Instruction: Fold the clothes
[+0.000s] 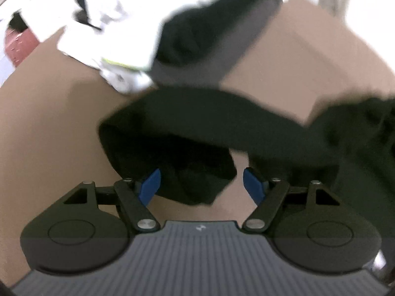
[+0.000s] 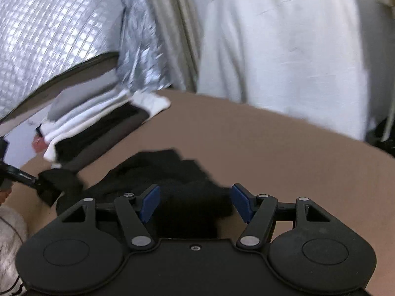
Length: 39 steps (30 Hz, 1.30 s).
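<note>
A black garment (image 1: pixel 197 123) lies crumpled on the tan counter (image 1: pixel 49 148), one long band of it stretched across and a bunched end drooping toward the near edge. Farther back sits a stack of folded clothes (image 1: pixel 187 32) in white, black and grey, edges roughly aligned, against the counter's far side.

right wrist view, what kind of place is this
Probably a room at home set up for laundry folding: a brown table with a black garment, folded clothes stacked behind, and a silvery quilted cover.
</note>
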Each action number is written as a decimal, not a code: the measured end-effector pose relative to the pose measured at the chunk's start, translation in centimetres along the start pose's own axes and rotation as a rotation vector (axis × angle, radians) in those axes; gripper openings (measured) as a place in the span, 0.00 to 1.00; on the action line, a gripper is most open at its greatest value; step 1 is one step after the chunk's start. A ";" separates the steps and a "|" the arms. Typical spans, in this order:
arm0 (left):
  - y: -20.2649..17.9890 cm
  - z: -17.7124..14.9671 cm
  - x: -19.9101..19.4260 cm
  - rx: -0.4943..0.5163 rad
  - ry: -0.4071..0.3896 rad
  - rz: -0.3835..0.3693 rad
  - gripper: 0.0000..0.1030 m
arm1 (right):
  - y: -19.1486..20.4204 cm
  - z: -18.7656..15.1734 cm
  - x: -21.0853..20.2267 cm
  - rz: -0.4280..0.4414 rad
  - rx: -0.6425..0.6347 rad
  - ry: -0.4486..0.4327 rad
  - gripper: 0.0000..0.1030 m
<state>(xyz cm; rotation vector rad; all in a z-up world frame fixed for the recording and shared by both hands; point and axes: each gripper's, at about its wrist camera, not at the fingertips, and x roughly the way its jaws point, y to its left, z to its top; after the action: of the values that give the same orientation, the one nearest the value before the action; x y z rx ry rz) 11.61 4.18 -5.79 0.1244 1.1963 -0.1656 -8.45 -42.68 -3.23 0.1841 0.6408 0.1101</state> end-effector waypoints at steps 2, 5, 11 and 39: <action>-1.7 0.3 2.1 0.068 0.043 0.039 0.77 | 0.7 -1.0 1.8 -0.034 -0.031 0.054 0.68; -2.1 0.2 3.0 0.086 -0.044 0.140 0.21 | 1.2 -3.1 3.8 -0.063 -0.039 0.136 0.68; -5.5 -1.0 -5.1 0.328 -0.568 0.516 0.06 | 0.2 -5.9 6.3 -0.040 -0.109 0.271 0.68; -0.2 2.7 -5.6 -0.051 -1.064 0.340 0.65 | -1.6 -6.2 6.6 -0.132 0.052 0.248 0.70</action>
<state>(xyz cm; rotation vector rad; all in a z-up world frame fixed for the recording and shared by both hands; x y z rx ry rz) 12.06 3.82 0.44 0.1628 0.1093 0.1013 -6.87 -42.33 -12.33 0.1792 0.9016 -0.0114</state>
